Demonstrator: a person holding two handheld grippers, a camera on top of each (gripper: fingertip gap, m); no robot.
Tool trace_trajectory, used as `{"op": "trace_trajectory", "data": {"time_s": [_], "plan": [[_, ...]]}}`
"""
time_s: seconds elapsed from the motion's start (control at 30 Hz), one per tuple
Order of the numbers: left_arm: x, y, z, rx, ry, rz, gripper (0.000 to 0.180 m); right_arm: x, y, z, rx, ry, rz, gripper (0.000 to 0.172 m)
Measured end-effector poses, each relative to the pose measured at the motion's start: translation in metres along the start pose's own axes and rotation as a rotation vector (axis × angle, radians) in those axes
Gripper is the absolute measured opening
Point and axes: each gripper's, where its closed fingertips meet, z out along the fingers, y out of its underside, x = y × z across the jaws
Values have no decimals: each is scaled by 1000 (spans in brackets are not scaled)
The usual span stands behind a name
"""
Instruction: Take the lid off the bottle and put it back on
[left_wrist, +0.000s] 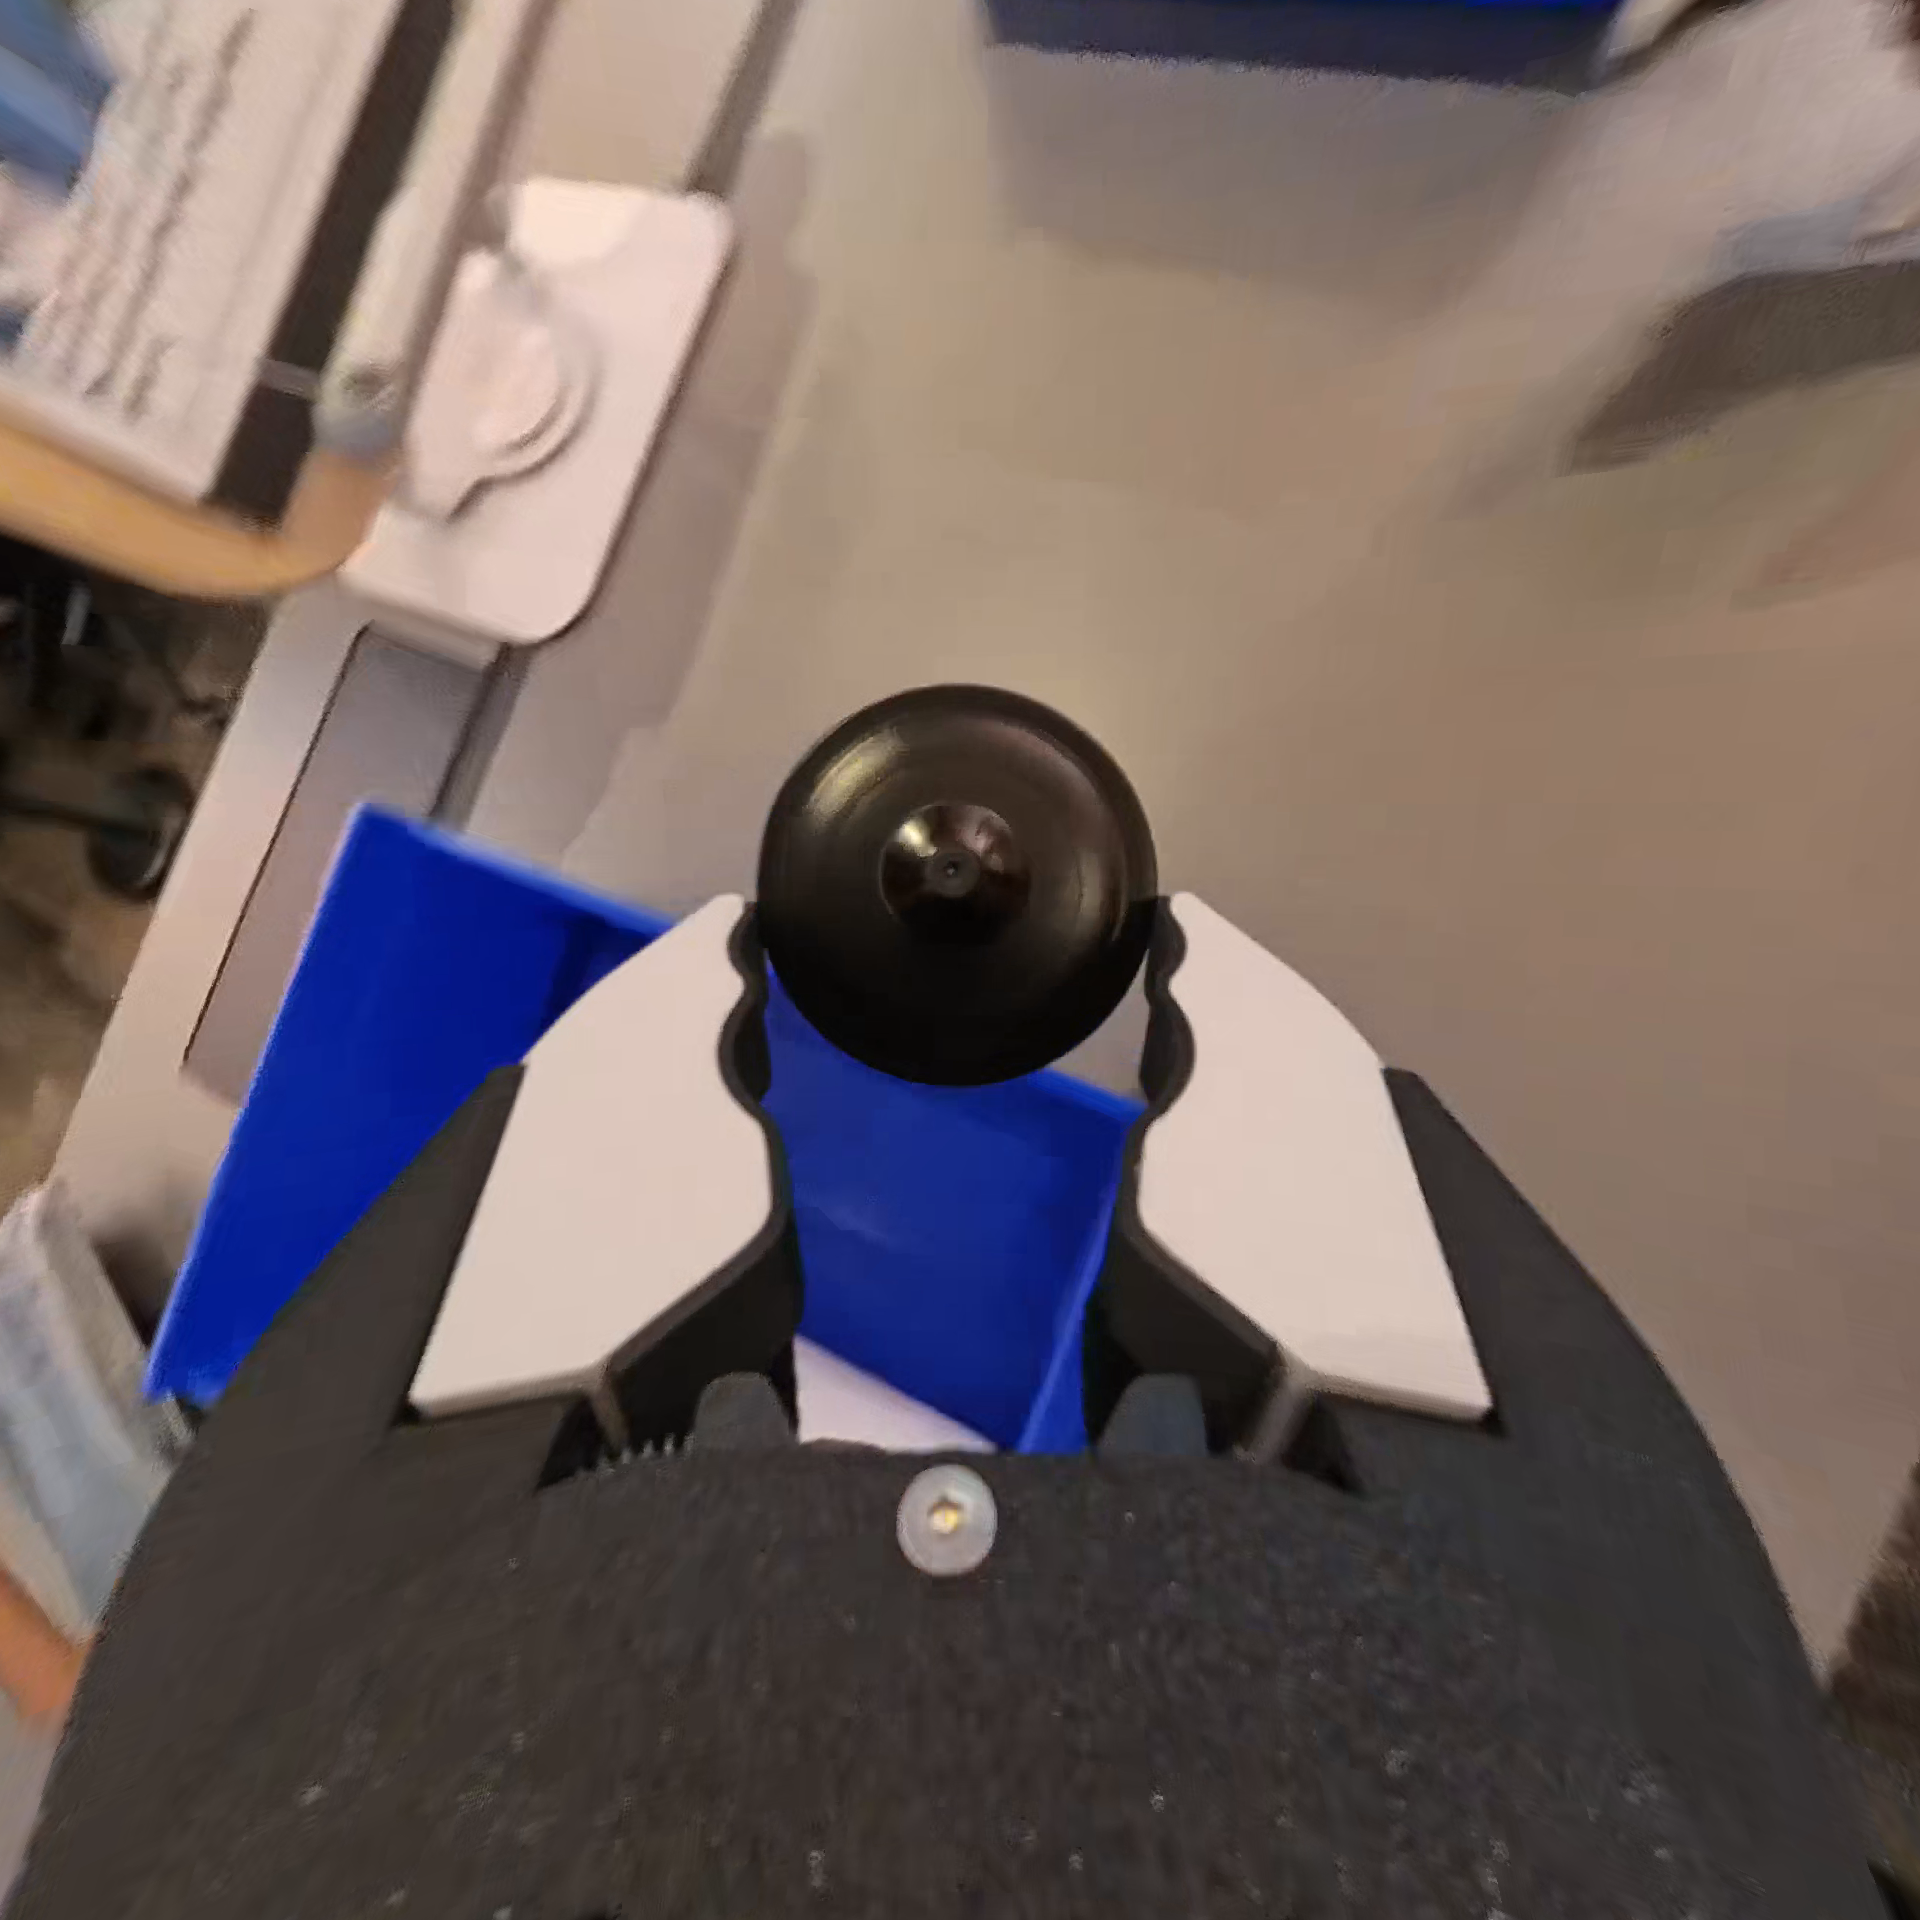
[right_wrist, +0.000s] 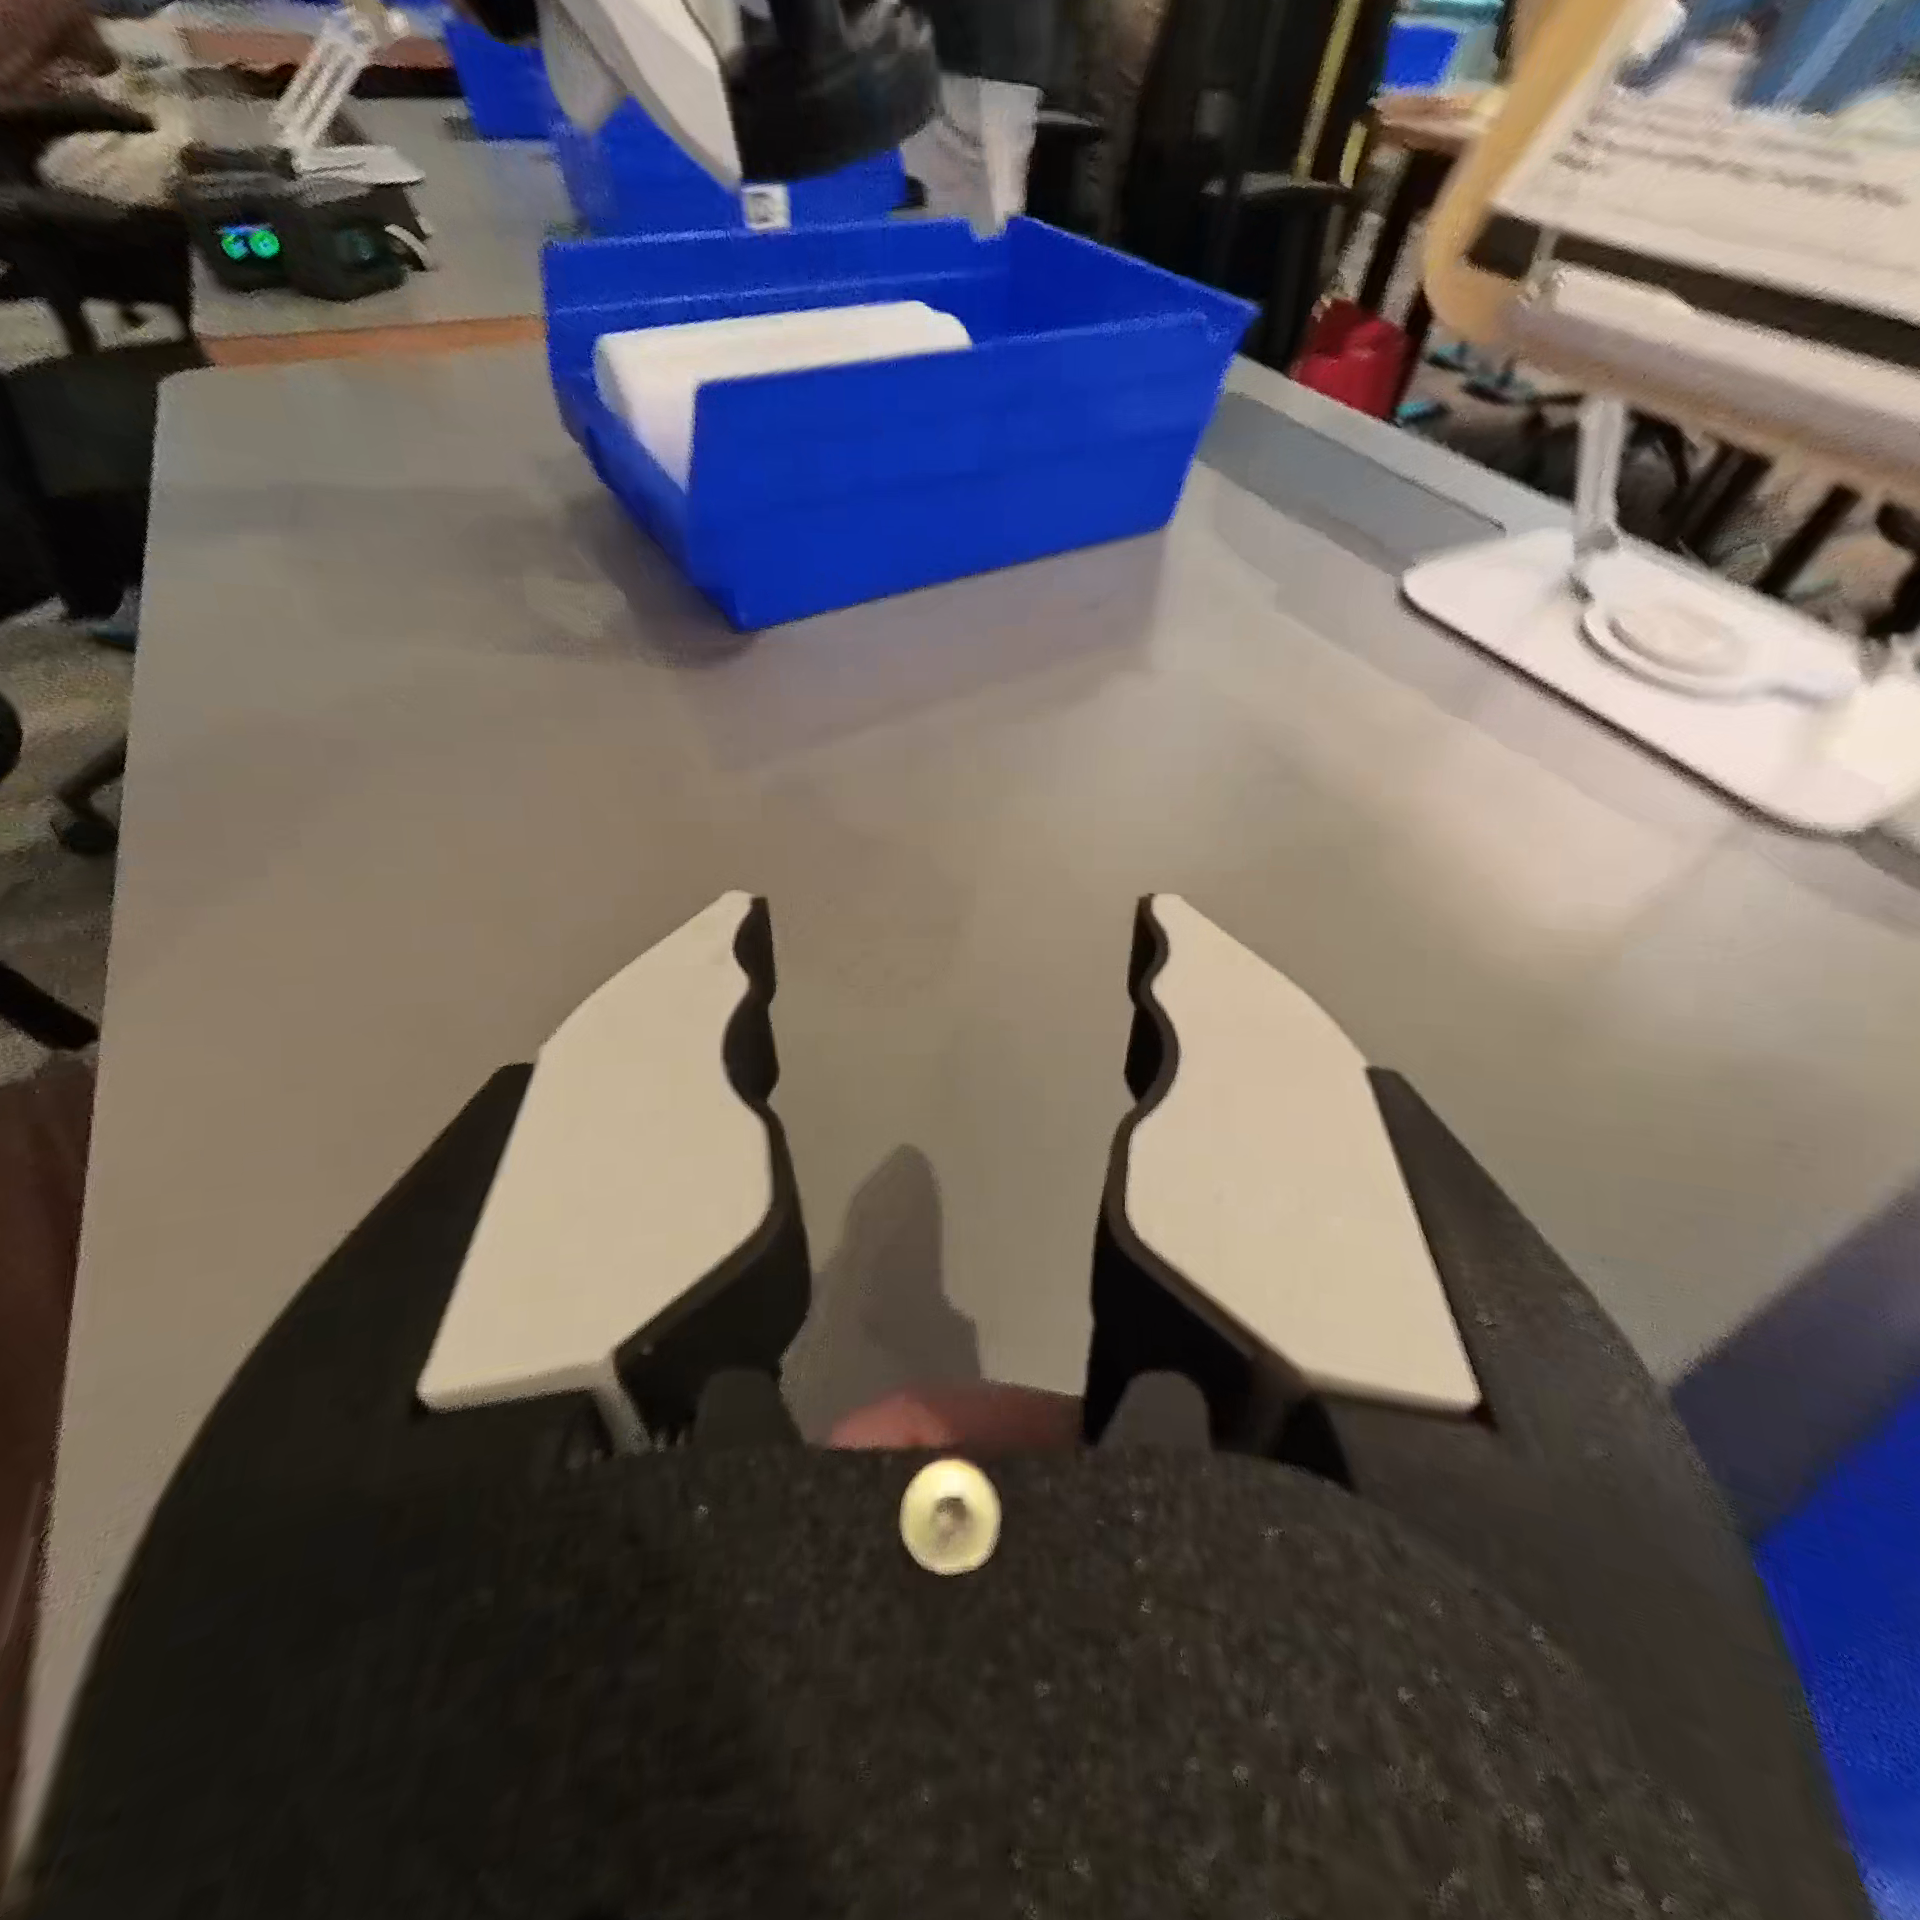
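My left gripper is shut on a black bottle. I see the bottle end-on as a glossy round disc with a small central nub, and both pads press on its sides. It hangs above the grey table and the edge of a blue bin. In the right wrist view the same gripper and black bottle show at the top, above the bins. My right gripper is open and empty, low over the bare grey table. No separate lid shows in either view.
A blue bin holding a white block stands mid-table, with another blue bin behind it. A white stand base sits at the right edge and also shows in the left wrist view. Chairs and other desks surround the table.
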Motion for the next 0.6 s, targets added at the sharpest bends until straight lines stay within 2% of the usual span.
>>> {"op": "trace_trajectory", "data": {"time_s": [0.2, 0.33, 0.47, 0.6], "plan": [[75, -47, 16, 47, 213, 162, 69, -10, -53, 35, 84, -174, -151, 71], [107, -70, 27, 77, 311, 221, 69, -32, -75, 45, 142, -316, -185, 79], [124, -81, 37, 80, 358, 263, 69, -50, -83, 43, 190, -427, -176, 80], [137, -88, 42, 97, 401, 274, 69, -51, -77, 44, 167, -447, -182, 74]]}}
